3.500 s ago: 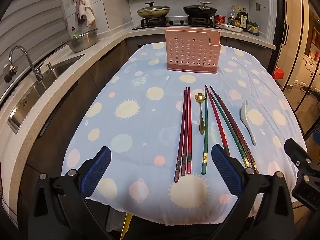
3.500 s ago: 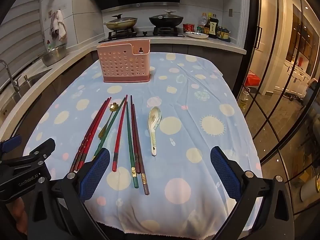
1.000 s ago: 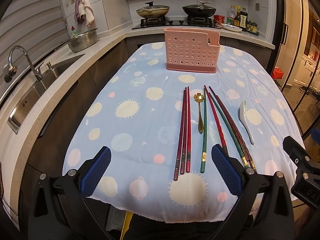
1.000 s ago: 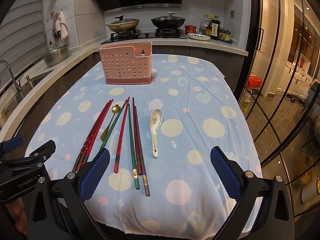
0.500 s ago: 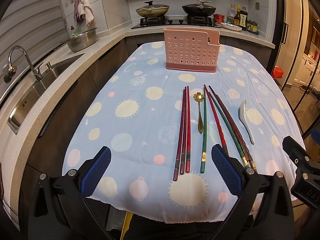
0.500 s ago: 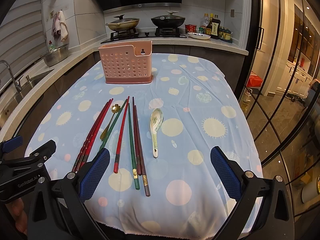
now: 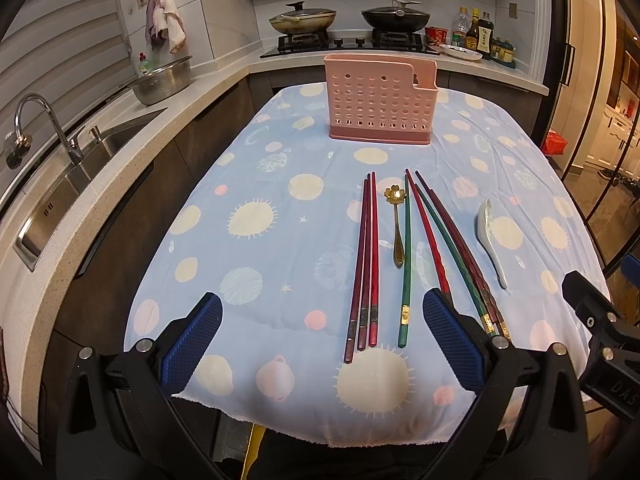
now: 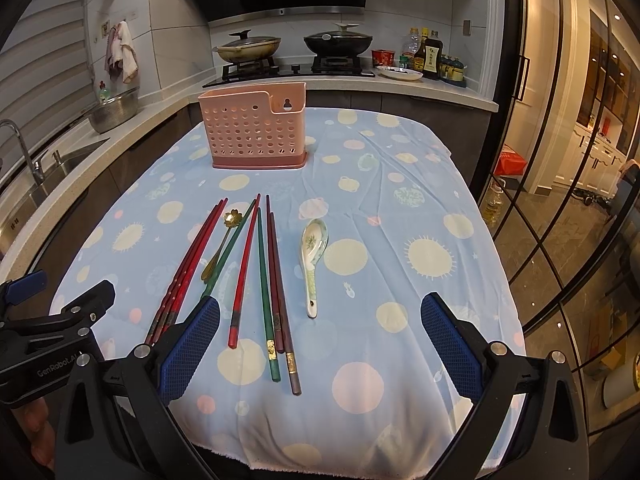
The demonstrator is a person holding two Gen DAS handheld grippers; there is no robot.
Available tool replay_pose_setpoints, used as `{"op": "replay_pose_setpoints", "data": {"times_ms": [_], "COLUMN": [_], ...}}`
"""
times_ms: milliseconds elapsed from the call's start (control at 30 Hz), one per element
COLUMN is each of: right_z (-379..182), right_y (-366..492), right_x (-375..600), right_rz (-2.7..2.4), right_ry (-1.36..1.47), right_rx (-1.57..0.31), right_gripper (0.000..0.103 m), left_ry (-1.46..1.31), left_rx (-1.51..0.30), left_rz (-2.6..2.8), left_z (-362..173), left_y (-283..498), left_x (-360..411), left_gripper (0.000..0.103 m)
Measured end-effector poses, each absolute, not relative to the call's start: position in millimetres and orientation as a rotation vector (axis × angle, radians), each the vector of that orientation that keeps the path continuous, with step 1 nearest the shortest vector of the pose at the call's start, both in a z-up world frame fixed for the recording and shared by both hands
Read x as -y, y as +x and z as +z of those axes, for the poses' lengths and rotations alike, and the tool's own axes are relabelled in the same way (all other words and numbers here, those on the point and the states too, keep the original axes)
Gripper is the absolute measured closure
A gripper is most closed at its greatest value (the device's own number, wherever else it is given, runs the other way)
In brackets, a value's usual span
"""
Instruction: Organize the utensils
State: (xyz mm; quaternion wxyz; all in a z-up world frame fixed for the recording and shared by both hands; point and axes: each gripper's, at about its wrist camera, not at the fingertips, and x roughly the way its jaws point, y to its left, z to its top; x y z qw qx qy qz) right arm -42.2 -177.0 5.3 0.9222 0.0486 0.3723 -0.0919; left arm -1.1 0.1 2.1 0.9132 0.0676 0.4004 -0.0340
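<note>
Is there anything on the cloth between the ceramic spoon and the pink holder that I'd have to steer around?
Nothing visible. The ceramic spoon lies alone, right of the chopsticks; only bare tablecloth runs from it to the pink utensil holder. The right gripper is open, with open cloth ahead too.

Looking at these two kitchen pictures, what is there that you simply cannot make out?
- Inside of the pink utensil holder: both views, hidden by its own perforated wall.
- Handle end of one red chopstick: left view, behind the left gripper finger.
- Bottle labels by the stove: too small to read.
- Sink basin: cut off at the left edge.
</note>
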Motion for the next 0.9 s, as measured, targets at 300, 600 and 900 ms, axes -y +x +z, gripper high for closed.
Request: {"op": "replay_pose_setpoints", "data": {"times_ms": [300,600,900], "right_z": [4.9,-3.5,-14.7], "right_y": [-39.5,-33.1,-23.9], "right_x": [177.0,188.9,199.1], "right_rz": [-0.193,-0.208,-0.218], "right_ry": [0.102,0.107,0.111], "right_rx": [-0.768,-0.779,-0.789], "right_gripper": [0.006,0.006,0.006], "left_ry": [0.15,0.153,0.183], "left_rx": [-0.832,-0.847,-0.879], "left_rz": [-0.077,-0.089,-0.109], "left_z": [0.3,-5.3,-19.3], "left_y": [3.0,7.7,17.2], "left_x": [10.0,15.9,24.3], "left_gripper": [0.007,0.007,0.007]}}
